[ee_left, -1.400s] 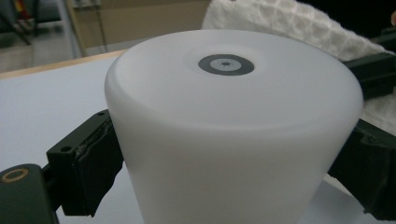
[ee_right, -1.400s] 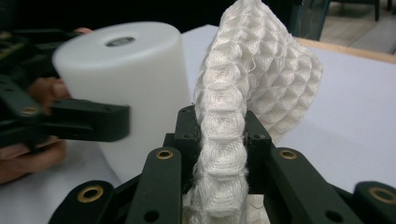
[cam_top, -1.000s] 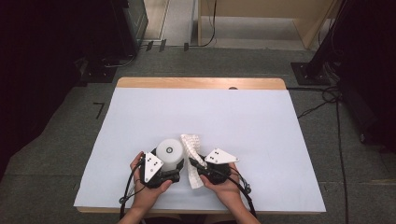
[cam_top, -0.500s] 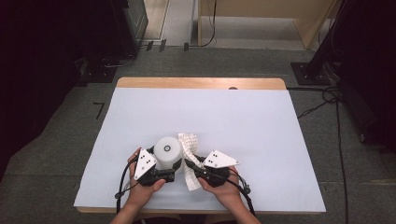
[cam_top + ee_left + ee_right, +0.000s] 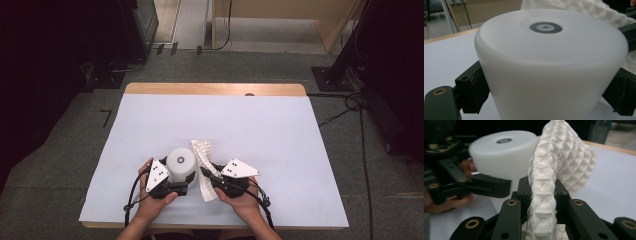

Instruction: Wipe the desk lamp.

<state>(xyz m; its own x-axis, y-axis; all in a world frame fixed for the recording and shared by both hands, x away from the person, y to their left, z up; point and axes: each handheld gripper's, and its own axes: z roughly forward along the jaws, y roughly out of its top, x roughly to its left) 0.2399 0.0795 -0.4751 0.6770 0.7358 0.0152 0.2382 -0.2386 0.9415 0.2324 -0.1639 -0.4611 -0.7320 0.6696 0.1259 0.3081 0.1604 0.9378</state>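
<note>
Two tools work at the near edge of the white-covered counter [image 5: 280, 130]. The left tool [image 5: 175, 186] clamps an upturned white plastic cup [image 5: 180, 164] standing on the counter. The right tool [image 5: 210, 174] pinches a white waffle-weave cloth [image 5: 204, 156] just beside the cup. Wiping seems barely begun; cloth contact is unclear.

Both hand-held grippers [image 5: 176, 186] [image 5: 214, 179] seemingly clamped, hands low, side by side.

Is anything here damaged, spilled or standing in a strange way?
Nothing stands out. The left claw holds the white cup upside down, and the right claw pinches the cloth beside it; no spill shows.
</note>
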